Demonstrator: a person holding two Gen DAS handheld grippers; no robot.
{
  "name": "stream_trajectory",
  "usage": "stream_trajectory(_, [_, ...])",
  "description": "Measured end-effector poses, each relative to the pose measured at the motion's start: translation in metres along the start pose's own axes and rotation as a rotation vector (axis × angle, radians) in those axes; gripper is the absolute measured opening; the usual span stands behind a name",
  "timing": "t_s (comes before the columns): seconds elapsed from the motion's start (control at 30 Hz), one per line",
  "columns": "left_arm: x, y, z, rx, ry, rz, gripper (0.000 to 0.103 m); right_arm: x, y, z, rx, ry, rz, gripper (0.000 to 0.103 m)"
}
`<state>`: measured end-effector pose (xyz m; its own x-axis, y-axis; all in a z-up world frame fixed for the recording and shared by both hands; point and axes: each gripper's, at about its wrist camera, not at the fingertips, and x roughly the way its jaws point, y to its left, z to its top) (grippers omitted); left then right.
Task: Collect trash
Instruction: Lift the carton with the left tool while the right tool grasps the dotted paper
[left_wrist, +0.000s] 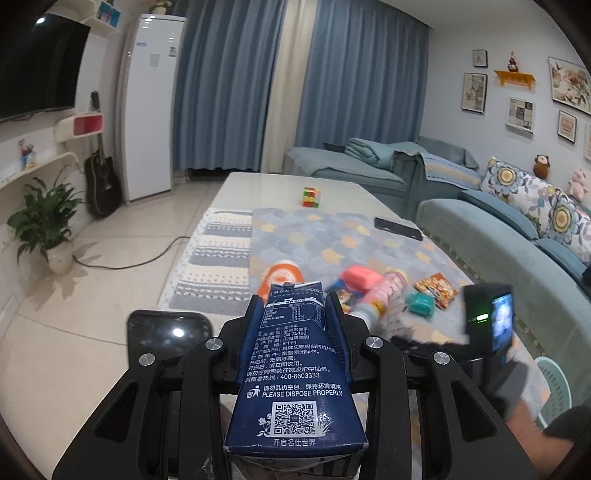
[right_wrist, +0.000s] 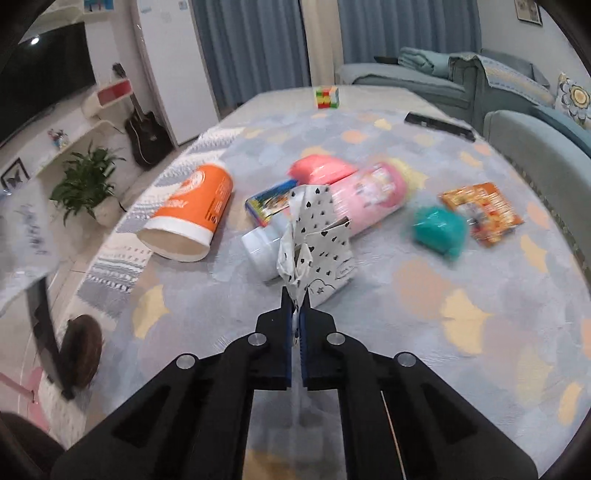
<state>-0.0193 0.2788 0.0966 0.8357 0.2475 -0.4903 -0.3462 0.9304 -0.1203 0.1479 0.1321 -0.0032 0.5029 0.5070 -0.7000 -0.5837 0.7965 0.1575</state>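
My left gripper (left_wrist: 295, 306) is shut on a dark blue milk carton (left_wrist: 295, 369) and holds it above the floor by the table's near edge. My right gripper (right_wrist: 295, 299) is shut on a crumpled white paper wrapper with black spots (right_wrist: 317, 236) and holds it over the table. On the table lie an orange paper cup (right_wrist: 192, 214) on its side, a pink bottle with a white cap (right_wrist: 347, 206), a pink packet (right_wrist: 321, 170), a colourful small box (right_wrist: 269, 201), a teal lump (right_wrist: 439, 225) and an orange snack packet (right_wrist: 484, 212). The right hand's device (left_wrist: 491, 325) shows in the left wrist view.
A patterned cloth (right_wrist: 443, 332) covers the table. A puzzle cube (right_wrist: 327, 96) and a black remote (right_wrist: 439, 126) lie at the far end. A blue sofa (left_wrist: 498, 221) runs along the right. A potted plant (left_wrist: 48, 225), a guitar (left_wrist: 101, 181) and a floor cable (left_wrist: 147, 254) are on the left.
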Motion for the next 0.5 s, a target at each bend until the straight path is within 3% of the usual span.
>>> stream_trajectory(0.3, [-0.014,-0.045,-0.011,0.088,-0.06,-0.151,0.033,-0.118,-0.064,-0.019,0.073,-0.128,0.016,0.001])
stream_trajectory(0.5, [-0.012,-0.077,-0.023,0.13,-0.042,-0.247,0.033,-0.183,-0.11,-0.047,0.142,-0.224,-0.057,0.001])
